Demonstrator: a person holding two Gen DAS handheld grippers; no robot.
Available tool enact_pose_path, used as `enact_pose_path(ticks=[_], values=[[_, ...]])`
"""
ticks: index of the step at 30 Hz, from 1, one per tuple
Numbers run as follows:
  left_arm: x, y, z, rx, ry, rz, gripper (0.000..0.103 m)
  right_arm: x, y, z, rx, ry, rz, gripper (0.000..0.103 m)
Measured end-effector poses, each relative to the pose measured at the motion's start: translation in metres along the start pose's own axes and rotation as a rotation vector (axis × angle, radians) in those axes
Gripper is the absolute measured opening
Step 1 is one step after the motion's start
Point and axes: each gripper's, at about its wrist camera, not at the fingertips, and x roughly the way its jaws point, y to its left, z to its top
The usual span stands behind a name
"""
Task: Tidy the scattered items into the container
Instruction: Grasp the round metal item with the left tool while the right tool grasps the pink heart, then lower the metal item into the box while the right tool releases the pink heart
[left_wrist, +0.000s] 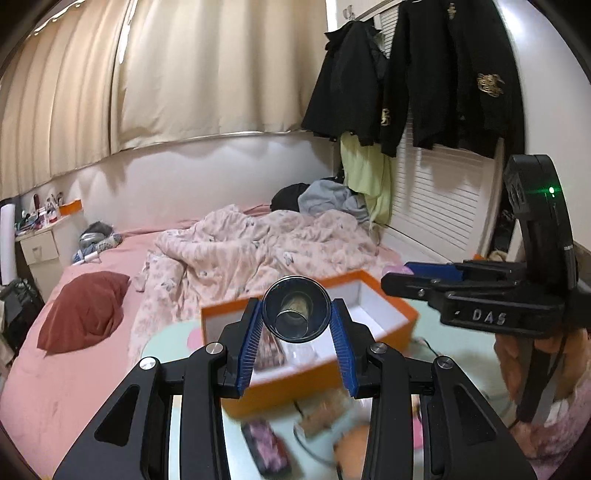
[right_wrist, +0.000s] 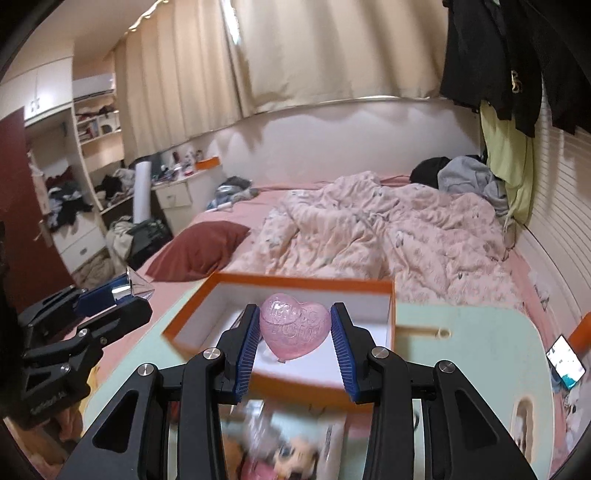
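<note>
An open orange box (left_wrist: 391, 334) with a white inside stands on a pale green table (left_wrist: 166, 339). My left gripper (left_wrist: 295, 314) is shut on a clear round bottle (left_wrist: 295, 314), seen end-on, held above the box's near side. My right gripper (right_wrist: 294, 330) is shut on a pink heart-shaped case (right_wrist: 294, 330), held over the same box (right_wrist: 280, 277). The right gripper also shows at the right of the left wrist view (left_wrist: 417, 282). The left gripper shows at the left of the right wrist view (right_wrist: 125, 291).
Loose items lie blurred on the table near me: a dark patterned case (left_wrist: 266, 446) and small boxes (left_wrist: 321, 413). A phone (right_wrist: 565, 356) lies at the right. Behind the table is a bed with a rumpled quilt (left_wrist: 258, 243) and a red pillow (left_wrist: 83, 310).
</note>
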Motion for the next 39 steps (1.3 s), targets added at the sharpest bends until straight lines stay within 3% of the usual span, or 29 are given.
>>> enact_pose_path(ticks=[6,14,27,32,39], values=[[0.051,0.022,0.006,-0.066,0.025,0.052,0.039,0.049,-0.016,0.006,0.054,0.054,-0.028,0.038],[0.094,0.029,-0.016,-0.095,0.136,0.039,0.039,0.073,-0.028,0.001,0.100,0.102,-0.032,0.038],[0.106,0.039,-0.028,-0.158,0.216,0.021,0.039,0.083,-0.038,-0.002,0.135,0.127,-0.025,0.038],[0.102,0.047,-0.028,-0.188,0.204,0.051,0.039,0.087,-0.045,-0.006,0.186,0.149,0.011,0.038],[0.087,0.058,-0.026,-0.219,0.177,0.057,0.040,0.075,-0.048,-0.002,0.210,0.089,0.020,0.038]])
